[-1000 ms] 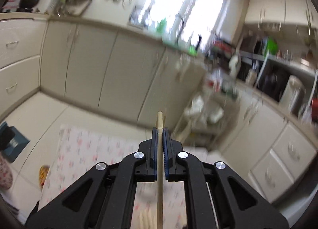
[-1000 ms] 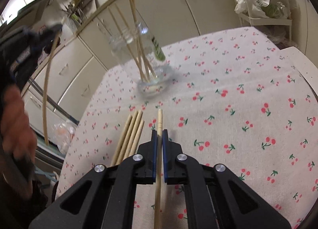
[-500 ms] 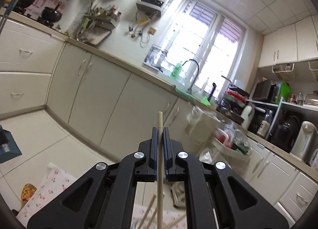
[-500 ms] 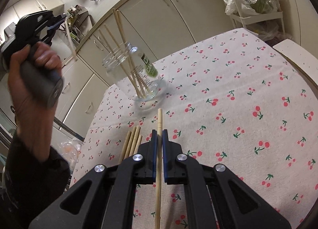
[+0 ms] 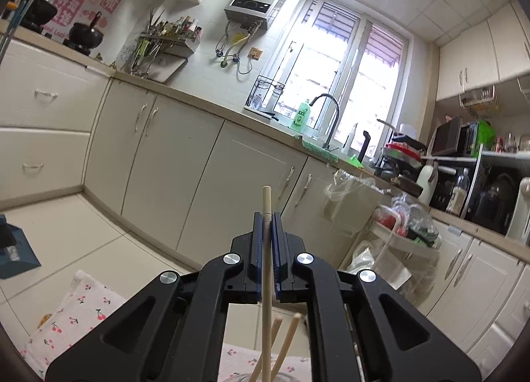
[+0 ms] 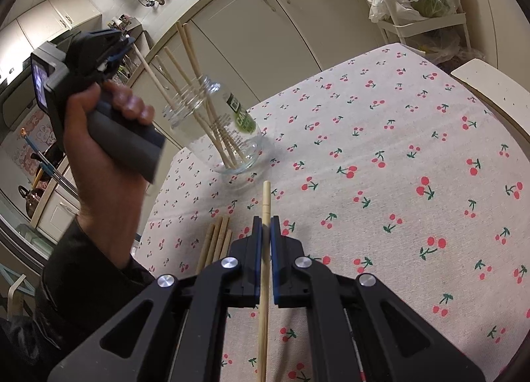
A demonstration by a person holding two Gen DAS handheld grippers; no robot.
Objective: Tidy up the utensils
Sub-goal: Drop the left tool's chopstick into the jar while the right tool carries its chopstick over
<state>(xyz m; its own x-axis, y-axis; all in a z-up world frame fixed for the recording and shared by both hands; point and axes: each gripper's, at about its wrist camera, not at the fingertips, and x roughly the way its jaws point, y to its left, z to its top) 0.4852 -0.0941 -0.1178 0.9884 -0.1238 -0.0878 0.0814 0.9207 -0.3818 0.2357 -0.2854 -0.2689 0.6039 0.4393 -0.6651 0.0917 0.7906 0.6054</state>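
Only the right wrist view shows the jar (image 6: 215,127) ahead of its jaws, four loose chopsticks (image 6: 215,243) left. Both jaws clamp one chopstick (image 6: 265,216) each.

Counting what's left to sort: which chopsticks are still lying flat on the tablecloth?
The bundle of chopsticks left of the right gripper; the others stand in the glass jar or are gripped.

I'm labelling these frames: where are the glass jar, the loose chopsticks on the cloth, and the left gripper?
glass jar (image 6: 228,137): right wrist view, side wall.
loose chopsticks (image 6: 217,241): right wrist view, tips.
left gripper (image 6: 124,42): right wrist view, fingertips.
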